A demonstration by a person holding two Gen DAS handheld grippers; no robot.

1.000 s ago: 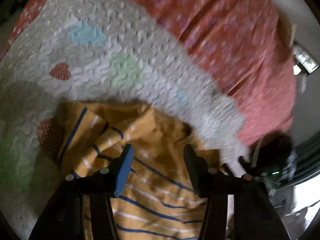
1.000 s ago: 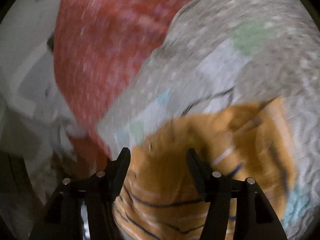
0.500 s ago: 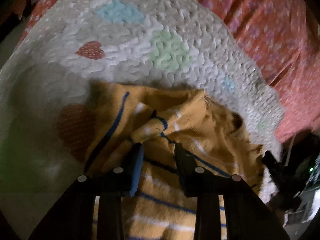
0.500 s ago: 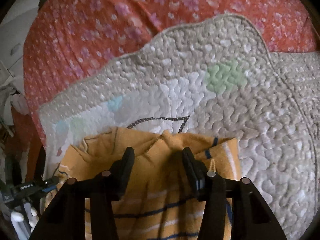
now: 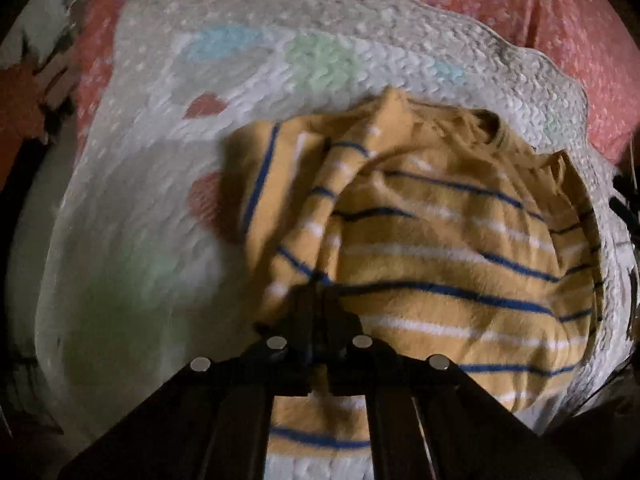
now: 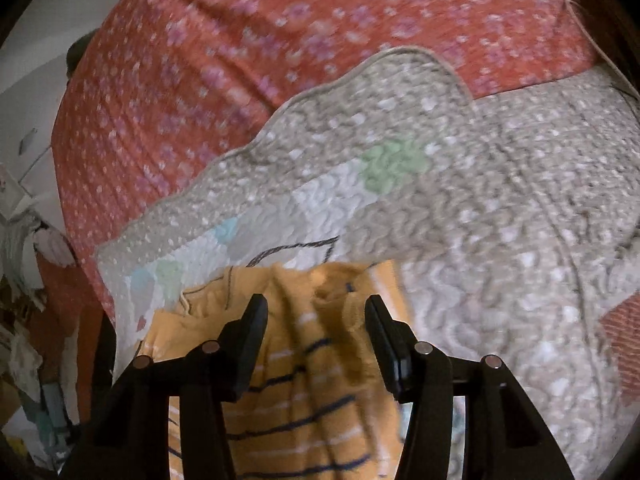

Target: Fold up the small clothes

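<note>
A small yellow shirt (image 5: 440,240) with blue and white stripes lies crumpled on a quilted mat (image 5: 140,220). My left gripper (image 5: 318,296) is shut on a fold of the shirt near its left side, with the sleeve bunched in front of it. In the right wrist view the shirt (image 6: 304,380) lies under my right gripper (image 6: 316,312), which is open with the cloth between and below its fingers. The shirt's far edge is rumpled there.
The quilted mat (image 6: 480,220) has pastel and red heart patches and lies on a red flowered bedspread (image 6: 240,60). Clutter and a floor edge show at the left of the right wrist view (image 6: 24,280).
My left gripper has closed onto the shirt's fold and the shirt has shifted and spread to the right. My right gripper has stayed open over the shirt's edge.
</note>
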